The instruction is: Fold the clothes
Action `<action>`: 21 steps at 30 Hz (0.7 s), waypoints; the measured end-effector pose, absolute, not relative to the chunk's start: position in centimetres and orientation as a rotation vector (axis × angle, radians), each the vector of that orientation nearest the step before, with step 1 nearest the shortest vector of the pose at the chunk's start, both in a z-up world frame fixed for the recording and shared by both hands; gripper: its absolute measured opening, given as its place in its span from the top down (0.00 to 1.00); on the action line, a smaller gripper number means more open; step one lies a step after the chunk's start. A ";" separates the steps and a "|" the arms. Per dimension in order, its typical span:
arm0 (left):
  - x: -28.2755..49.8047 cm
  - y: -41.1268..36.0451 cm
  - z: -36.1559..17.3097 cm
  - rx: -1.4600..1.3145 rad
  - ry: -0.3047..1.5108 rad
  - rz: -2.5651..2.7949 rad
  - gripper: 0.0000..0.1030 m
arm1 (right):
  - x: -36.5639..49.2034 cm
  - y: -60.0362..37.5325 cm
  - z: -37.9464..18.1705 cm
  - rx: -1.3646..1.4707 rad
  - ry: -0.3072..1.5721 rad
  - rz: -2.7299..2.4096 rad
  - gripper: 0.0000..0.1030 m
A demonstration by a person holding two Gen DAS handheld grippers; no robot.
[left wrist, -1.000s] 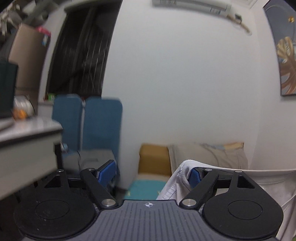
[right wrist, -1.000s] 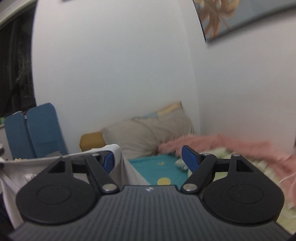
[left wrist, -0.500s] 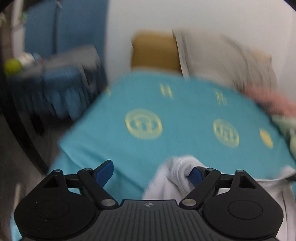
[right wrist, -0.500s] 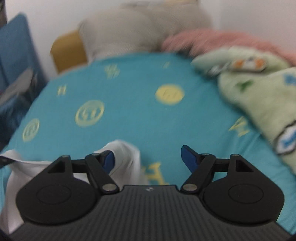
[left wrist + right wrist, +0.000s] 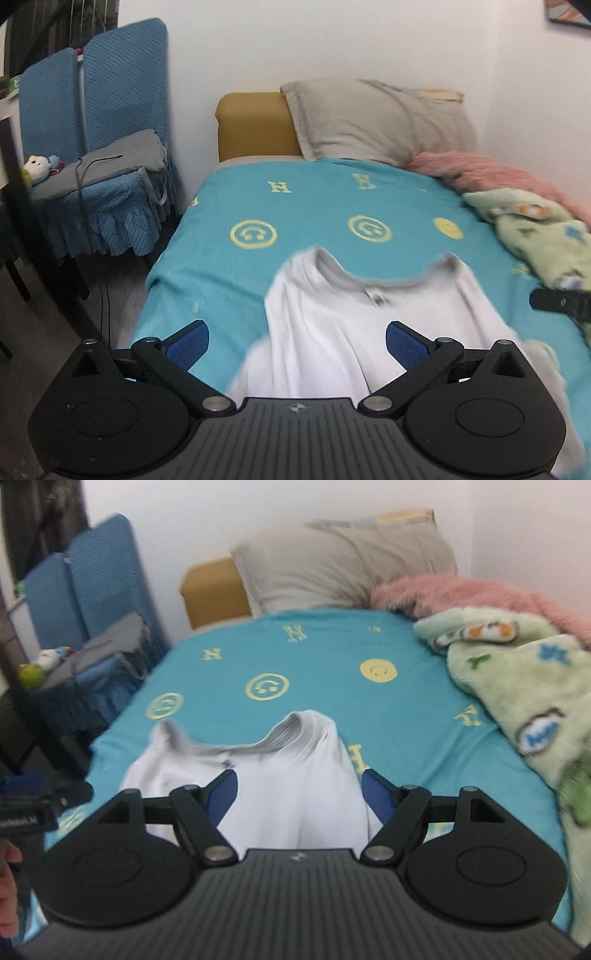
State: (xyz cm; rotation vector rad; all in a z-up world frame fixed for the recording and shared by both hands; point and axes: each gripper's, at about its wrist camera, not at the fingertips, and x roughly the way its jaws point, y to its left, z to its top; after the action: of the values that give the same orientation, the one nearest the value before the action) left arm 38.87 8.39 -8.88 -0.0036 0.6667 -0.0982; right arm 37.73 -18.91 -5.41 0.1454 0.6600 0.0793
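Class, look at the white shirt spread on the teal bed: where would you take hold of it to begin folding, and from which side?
Grip the white cotton shirt at its two shoulder corners beside the grey collar, coming from the hem end. It lies collar away, and both corners stick up slightly off the teal smiley bedspread.

Ahead of me lies a teal bedspread (image 5: 314, 206) printed with yellow smileys. A beige pillow (image 5: 376, 122) leans against the wall at its head. A pink blanket (image 5: 461, 594) and green blanket (image 5: 517, 686) occupy my right; blue-covered chairs (image 5: 103, 107) stand left.
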 end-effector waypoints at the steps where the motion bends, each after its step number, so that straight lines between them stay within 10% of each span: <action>1: 36.9 8.7 -8.5 -0.009 0.655 -0.104 0.00 | 35.5 -18.8 -4.7 0.146 0.641 0.084 0.27; 21: 24.6 22.7 -11.1 -0.637 0.785 0.076 0.06 | 12.9 -22.2 -5.5 0.384 0.545 0.088 0.27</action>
State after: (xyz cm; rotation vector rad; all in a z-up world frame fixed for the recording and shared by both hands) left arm 24.60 22.69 -11.13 -0.6366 0.7852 0.0763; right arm 12.87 -22.25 -5.46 0.3844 0.5449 0.0880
